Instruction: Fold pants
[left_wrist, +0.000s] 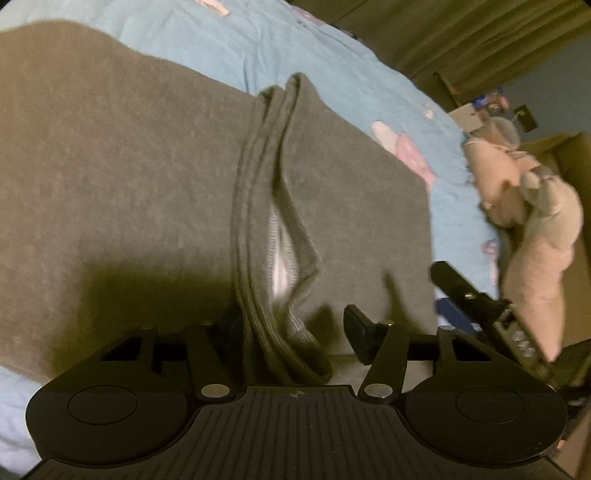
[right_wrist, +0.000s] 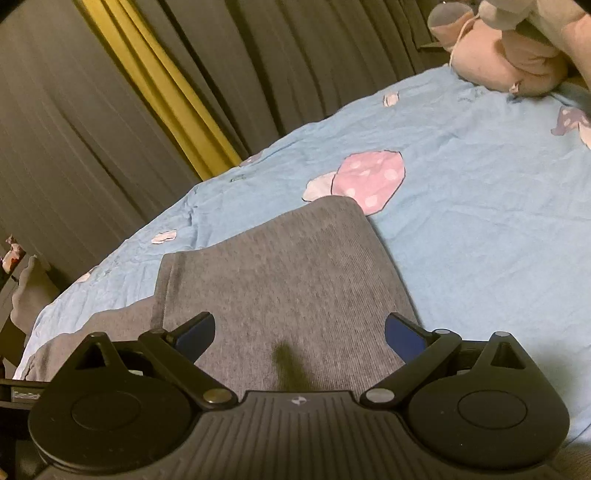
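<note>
Jaws: right gripper (right_wrist: 299, 332) wide over pants (right_wrist: 280, 280) — left gripper (left_wrist: 295, 332) straddling waistband, contact unclear, left finger hidden

The folded grey pants (right_wrist: 280, 273) fill the near part of the bed (right_wrist: 480, 206); beyond them the blue sheet lies bare toward the far edge. A pink plush toy (right_wrist: 509, 55) blocks the far right corner. Dark curtains (right_wrist: 92, 122) wall off the left edge.
</note>
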